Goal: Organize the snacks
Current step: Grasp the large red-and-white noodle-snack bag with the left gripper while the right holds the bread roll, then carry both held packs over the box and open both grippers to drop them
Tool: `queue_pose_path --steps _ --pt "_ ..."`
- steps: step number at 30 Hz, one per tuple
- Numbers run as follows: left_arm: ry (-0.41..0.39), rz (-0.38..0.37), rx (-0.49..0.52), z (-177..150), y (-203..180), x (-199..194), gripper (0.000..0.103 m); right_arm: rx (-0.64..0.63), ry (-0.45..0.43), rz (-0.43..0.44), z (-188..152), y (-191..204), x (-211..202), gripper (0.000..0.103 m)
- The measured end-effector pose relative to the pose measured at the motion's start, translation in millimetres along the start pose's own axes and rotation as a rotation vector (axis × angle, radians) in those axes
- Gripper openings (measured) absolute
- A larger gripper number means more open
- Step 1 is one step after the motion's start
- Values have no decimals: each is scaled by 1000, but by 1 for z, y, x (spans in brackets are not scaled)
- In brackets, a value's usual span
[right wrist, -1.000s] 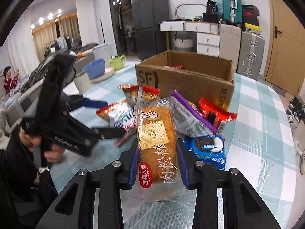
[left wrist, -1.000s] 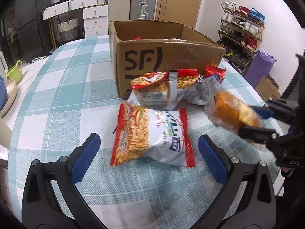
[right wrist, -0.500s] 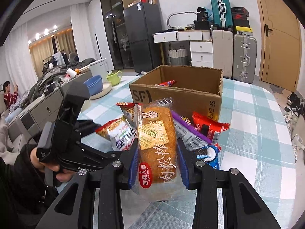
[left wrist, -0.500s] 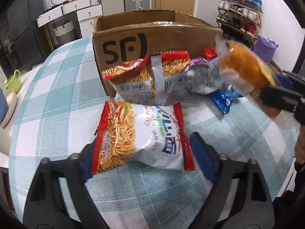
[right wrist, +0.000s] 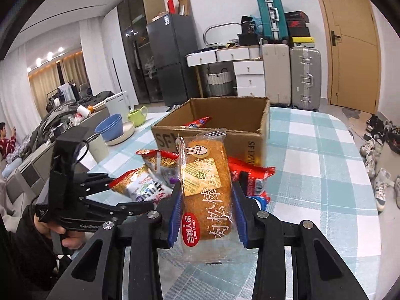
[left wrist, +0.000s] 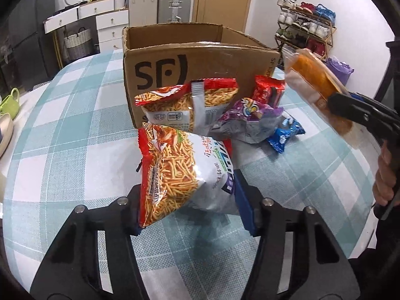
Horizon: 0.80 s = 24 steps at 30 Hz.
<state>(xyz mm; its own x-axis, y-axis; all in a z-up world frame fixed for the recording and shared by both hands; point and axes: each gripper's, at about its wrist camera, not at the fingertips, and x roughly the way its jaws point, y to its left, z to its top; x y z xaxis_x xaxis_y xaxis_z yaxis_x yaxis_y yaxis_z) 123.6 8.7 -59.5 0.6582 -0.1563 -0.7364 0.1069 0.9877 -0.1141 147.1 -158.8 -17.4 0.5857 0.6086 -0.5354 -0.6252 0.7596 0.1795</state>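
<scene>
My left gripper (left wrist: 190, 207) is shut on a red-and-white bag of noodle snacks (left wrist: 185, 170), lifted off the checked tablecloth. My right gripper (right wrist: 206, 215) is shut on a wrapped orange bread stick (right wrist: 205, 187), held up in front of the open SF cardboard box (right wrist: 215, 130). In the left wrist view the bread stick (left wrist: 310, 75) is at the box's (left wrist: 185, 70) right corner. A second noodle bag (left wrist: 190, 102), a purple bag (left wrist: 247, 120), a red packet (left wrist: 268, 91) and a blue cookie pack (left wrist: 285, 135) lie against the box. A red packet (right wrist: 197, 122) lies inside it.
The round table (left wrist: 62, 130) has a teal checked cloth. A green mug (left wrist: 10, 103) and bowls (right wrist: 112, 128) stand at its left edge. Suitcases (right wrist: 305, 77), white drawers (right wrist: 247, 75) and a shoe rack (left wrist: 305, 27) stand beyond the table.
My left gripper has shut on the near noodle bag and lifted it. My right gripper has raised the bread stick and carried it toward the box.
</scene>
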Motion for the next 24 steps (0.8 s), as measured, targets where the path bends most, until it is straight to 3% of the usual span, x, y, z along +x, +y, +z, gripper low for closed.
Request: queue_pose_path --steps 8,24 --pt "-55 -25 0 3 4 -27 55 41 -32 -22 2 -10 -9 37" --pt "-186 1 -50 28 22 -83 55 112 -71 -68 11 -16 -14 37"
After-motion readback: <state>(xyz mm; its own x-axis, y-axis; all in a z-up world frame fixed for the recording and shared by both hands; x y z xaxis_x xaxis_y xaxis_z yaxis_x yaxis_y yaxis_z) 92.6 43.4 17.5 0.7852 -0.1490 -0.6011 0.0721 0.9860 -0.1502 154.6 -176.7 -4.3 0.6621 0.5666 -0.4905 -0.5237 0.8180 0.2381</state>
